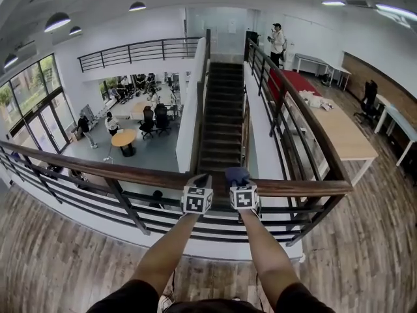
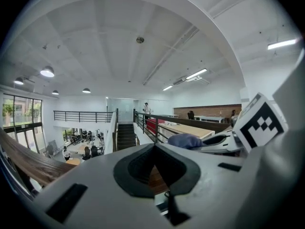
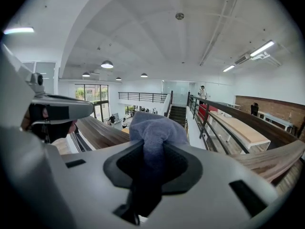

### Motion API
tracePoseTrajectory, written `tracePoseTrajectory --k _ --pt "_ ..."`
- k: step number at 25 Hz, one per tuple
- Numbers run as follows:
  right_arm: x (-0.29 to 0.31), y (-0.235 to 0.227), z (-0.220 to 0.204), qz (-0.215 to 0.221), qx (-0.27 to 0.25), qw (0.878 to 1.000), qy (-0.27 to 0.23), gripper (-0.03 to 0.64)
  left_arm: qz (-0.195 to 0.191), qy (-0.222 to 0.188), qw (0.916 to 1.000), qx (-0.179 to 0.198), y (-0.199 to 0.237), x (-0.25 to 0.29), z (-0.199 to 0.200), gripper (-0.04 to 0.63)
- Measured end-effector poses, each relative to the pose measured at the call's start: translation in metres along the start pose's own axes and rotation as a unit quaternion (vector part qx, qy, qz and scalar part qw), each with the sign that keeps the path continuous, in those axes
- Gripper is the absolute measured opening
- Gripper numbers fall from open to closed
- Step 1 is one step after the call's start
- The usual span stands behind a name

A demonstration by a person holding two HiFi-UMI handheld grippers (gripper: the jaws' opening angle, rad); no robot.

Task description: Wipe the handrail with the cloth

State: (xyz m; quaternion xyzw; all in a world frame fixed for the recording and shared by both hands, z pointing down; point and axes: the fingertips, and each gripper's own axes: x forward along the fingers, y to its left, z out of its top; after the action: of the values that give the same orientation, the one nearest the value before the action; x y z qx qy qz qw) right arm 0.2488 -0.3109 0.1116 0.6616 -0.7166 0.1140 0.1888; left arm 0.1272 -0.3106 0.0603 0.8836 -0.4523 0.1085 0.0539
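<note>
Ok, both forearms (image 1: 163, 253) reach fwd from the bottom of head view, near parallel and side by side, dark sleeves at the elbows, bare below them. We see the left gripper (image 1: 201, 180) and right gripper (image 1: 237, 178) close together, not touching, both sitting across the wooden handrail (image 1: 98, 168) near its corner, marker cubes facing up at the cam. L gripper view: left gripper (image 2: 153, 149) has its jaws brought together w/ nothing between them; only brown wood shows thru the dark hollow behind the tips. The handrail (image 2: 28, 163) runs off to lower left there, and the cloth (image 2: 185, 140) shows just to the right, at the neighbouring gripper's tip. R gripper view: right gripper (image 3: 153, 149) jaws are clamped on the blue-grey cloth (image 3: 155, 128), which bunches up past the tips in a rounded wad, w/ a tail hanging down thru the hollow. Handrail (image 3: 95, 130) passes below and behind the wad, going off both left and right. In head view the cloth (image 1: 236, 173) lies over the rail's far edge, at the R jaw tips; we can't tell if it actually presses on the wood. Beyond the rail: stairs (image 1: 223, 119) going down and a long table (image 1: 342, 135) on the right.
</note>
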Motion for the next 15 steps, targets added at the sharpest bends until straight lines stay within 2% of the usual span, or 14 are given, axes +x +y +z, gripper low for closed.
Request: tracePoseTrajectory --k 6,11,15 --pt "-0.023 -0.102 -0.018 -0.029 0.017 0.999 0.001 0.092 -0.017 -0.009 0.9998 0.001 -0.077 0.039 0.014 -0.003" --pt "-0.042 -0.173 -0.038 -0.056 0.031 0.998 0.004 0.091 -0.040 -0.008 0.9992 0.001 -0.142 0.068 0.011 -0.003" --pt "-0.054 -0.229 -0.042 -0.075 0.040 0.996 0.007 0.091 -0.062 -0.012 0.9980 0.006 -0.187 0.087 0.025 -0.003"
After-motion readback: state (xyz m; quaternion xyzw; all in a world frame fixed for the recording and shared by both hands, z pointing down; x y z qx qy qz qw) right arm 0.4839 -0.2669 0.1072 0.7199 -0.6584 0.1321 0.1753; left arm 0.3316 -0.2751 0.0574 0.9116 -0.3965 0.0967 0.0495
